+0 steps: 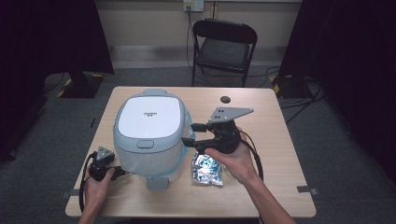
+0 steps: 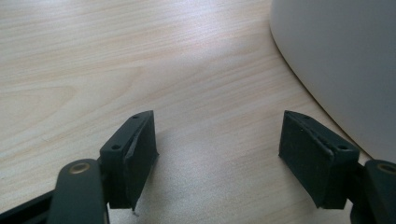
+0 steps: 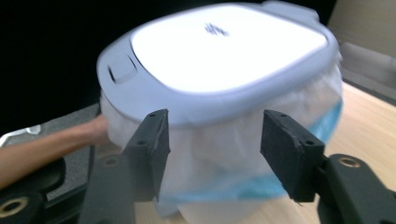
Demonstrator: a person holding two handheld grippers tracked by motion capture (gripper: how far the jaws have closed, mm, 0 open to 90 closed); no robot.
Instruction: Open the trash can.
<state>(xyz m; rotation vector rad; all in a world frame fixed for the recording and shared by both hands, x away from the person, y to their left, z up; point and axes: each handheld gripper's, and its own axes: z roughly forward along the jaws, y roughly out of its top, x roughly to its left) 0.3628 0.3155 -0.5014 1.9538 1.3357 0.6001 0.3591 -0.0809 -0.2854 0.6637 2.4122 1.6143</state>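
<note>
A white bin [image 1: 148, 126] with a grey-rimmed lid stands on the left half of the wooden table [image 1: 266, 121], lined with a white bag with a blue edge. A crumpled foil packet [image 1: 208, 170] lies on the table just right of its base. My left gripper [image 1: 120, 171] rests low at the bin's front left; in the left gripper view its jaws [image 2: 218, 121] stand open over bare wood, the bin's wall [image 2: 336, 60] at the right. My right gripper [image 1: 190, 134] hangs raised beside the bin's right side, above the packet. Its jaws [image 3: 215, 119] are open and empty, facing the bin [image 3: 219, 51].
A small dark round disc [image 1: 225, 99] lies near the table's far edge. A black folding chair [image 1: 224, 44] stands behind the table. Bare wood stretches across the table's right side and front. A forearm [image 3: 42, 149] reaches in beyond the bin in the right gripper view.
</note>
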